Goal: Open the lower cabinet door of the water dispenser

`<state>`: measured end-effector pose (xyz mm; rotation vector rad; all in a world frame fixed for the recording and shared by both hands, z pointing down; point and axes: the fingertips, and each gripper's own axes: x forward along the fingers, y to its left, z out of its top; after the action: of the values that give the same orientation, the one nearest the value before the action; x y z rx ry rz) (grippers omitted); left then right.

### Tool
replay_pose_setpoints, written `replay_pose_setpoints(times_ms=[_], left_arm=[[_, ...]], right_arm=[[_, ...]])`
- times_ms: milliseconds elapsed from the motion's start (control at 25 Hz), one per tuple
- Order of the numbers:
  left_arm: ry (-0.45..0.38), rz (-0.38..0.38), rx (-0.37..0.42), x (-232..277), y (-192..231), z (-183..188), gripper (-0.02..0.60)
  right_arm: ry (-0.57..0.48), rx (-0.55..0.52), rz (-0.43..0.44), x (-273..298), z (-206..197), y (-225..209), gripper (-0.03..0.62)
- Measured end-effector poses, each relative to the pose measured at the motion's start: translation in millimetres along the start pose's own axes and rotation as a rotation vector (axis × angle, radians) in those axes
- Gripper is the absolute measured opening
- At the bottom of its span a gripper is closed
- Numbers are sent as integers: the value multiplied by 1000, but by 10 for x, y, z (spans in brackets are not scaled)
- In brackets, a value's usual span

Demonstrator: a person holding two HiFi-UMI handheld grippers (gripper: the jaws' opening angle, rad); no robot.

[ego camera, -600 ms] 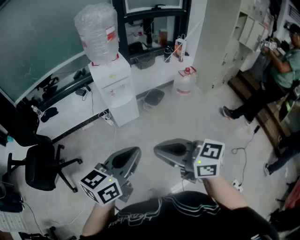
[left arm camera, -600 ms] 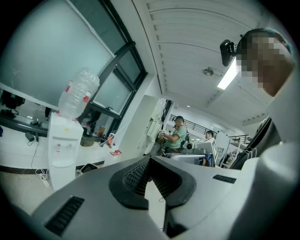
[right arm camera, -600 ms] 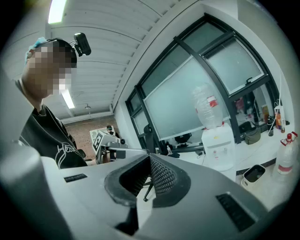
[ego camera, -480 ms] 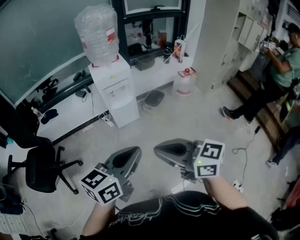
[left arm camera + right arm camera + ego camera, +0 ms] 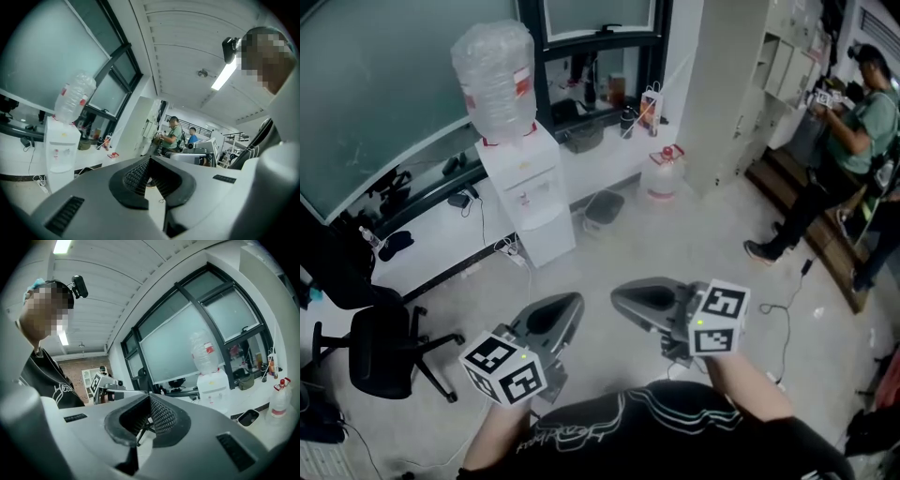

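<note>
White water dispenser, cabinet shut

The water dispenser [image 5: 528,183] stands upright on the floor [image 5: 666,248] against a low white ledge [image 5: 441,234], with an upturned clear bottle [image 5: 495,80] on top. Its lower cabinet door [image 5: 549,234] sits flush, closed.

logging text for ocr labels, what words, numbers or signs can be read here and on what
Nothing here can be read with certainty.
water bottle: red and white label, too small to read.
water dispenser: small marks on the front, blurred.
black shirt: white script print, partly hidden, not legible.
marker cubes: black and white square patterns only, no letters or numbers.
</note>
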<state>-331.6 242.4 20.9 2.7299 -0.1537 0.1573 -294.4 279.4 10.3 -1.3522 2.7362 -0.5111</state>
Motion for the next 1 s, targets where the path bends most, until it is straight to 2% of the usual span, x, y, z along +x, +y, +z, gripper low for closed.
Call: replay_pose_setpoints(times_ms=[240, 520, 720, 1000], left_arm=[[7, -16, 2, 115, -19, 17, 0], [34, 14, -29, 538, 127, 32, 0], [57, 47, -55, 1099, 311, 49, 0], [78, 104, -112, 2212, 570, 72, 0]], right_arm=[[2, 7, -26, -79, -12, -96, 12], [2, 36, -15, -169, 29, -534, 12], [11, 65, 4, -320, 88, -1109, 12], [47, 67, 14, -689, 219, -2129, 12]])
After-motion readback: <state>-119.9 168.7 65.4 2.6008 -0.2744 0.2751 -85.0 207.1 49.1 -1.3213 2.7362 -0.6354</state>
